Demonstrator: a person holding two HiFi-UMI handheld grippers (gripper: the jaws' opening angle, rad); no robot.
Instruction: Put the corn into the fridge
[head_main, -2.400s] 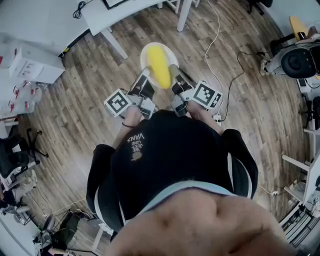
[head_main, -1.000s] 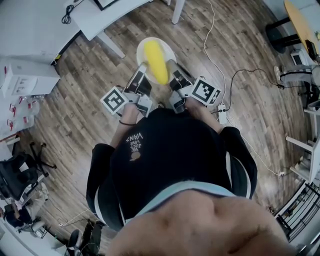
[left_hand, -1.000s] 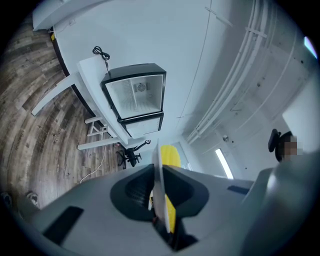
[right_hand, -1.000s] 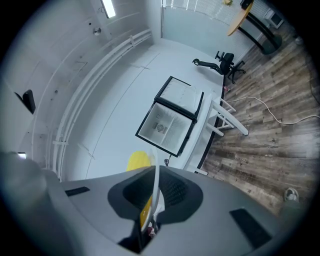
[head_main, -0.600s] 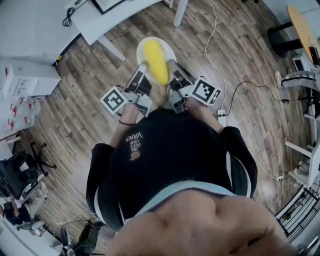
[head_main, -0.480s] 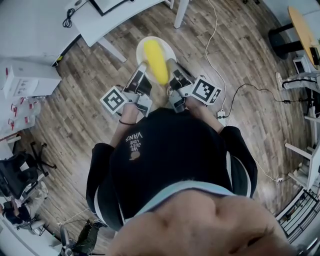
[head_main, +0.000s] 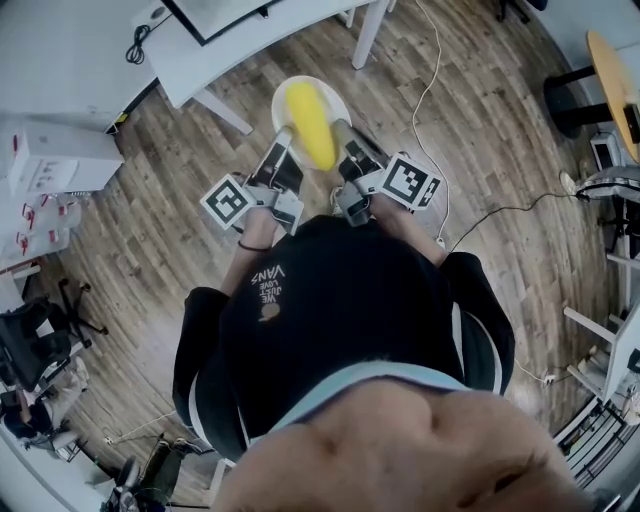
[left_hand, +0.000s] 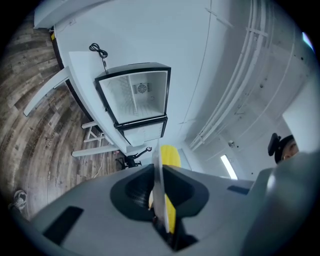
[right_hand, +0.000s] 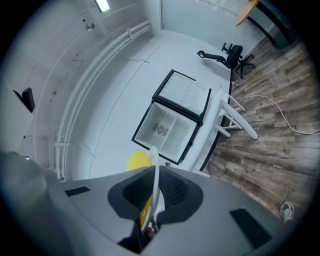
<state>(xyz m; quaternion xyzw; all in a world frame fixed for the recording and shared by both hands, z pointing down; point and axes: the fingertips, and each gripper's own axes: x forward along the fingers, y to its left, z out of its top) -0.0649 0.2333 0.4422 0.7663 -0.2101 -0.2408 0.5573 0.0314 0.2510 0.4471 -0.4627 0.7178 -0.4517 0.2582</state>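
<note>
- Lying lengthwise on a round white plate (head_main: 285, 96), the yellow corn (head_main: 312, 125) is the only thing on it.
- The plate hangs above the wooden floor (head_main: 180, 210), near the front edge of the white worktop (head_main: 262, 42) and not over it.
- The left gripper (head_main: 281, 140) has its jaws nearly together, pinched on the plate's left rim; the right gripper (head_main: 343, 133) has its jaws clamped the same way on the right rim.
- A small black-framed fridge (left_hand: 133, 97) stands on the worktop with its door (right_hand: 183, 95) swung open. Its white inside shows a round vent on the back wall.
- The head view alone shows the whole plate from above, the corn's full length, both marker cubes and the person's dark shirt. Of the fridge it shows only a dark frame at the top edge.
- The two gripper views look straight into the open fridge. They show the plate only edge-on, as a thin white line between the jaws, with the corn's yellow tip rising beyond it.
- A coiled black cable (left_hand: 98, 49) lies on the worktop beside the fridge.
- The right gripper view alone shows a black office chair (right_hand: 233, 53) past the worktop's far end.
</note>
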